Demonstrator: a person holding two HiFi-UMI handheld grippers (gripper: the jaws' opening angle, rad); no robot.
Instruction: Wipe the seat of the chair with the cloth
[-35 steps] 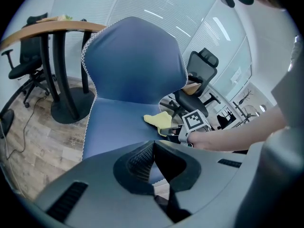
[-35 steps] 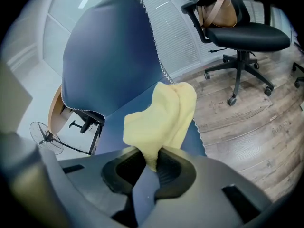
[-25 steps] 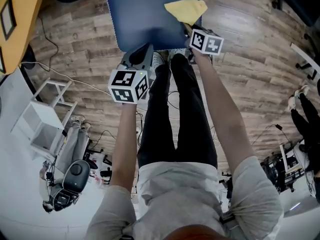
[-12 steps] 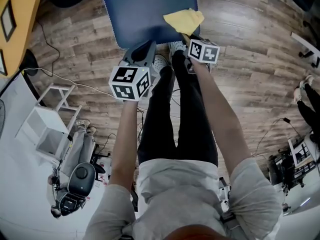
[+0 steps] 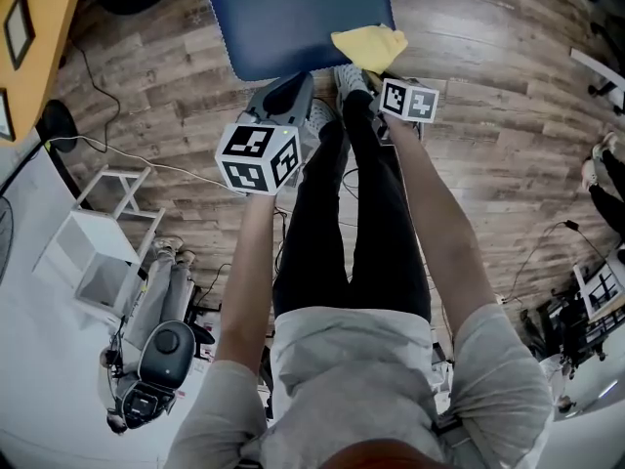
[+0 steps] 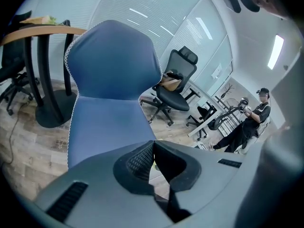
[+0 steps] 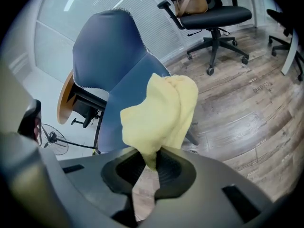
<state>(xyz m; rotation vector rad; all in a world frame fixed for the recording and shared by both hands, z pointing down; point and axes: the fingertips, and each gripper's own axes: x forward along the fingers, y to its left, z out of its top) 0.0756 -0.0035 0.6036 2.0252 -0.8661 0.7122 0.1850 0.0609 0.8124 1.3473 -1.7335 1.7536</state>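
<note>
Your right claw (image 7: 152, 167) is clamped on one end of the cloth (image 7: 161, 113), so the rest stands out ahead of the jaws in a loose bunch, ready to serve as a wiping pad. From the head view the cloth (image 5: 369, 47) sits over the seat (image 5: 293, 18) at its front corner on your right. That looks like a fair spot to begin or end a stroke, though I can't tell if it is pressing on the fabric. Your left claw (image 6: 153, 163) has its jaws together on nothing and hangs just off the seat's front edge, clear of the wiping path.
</note>
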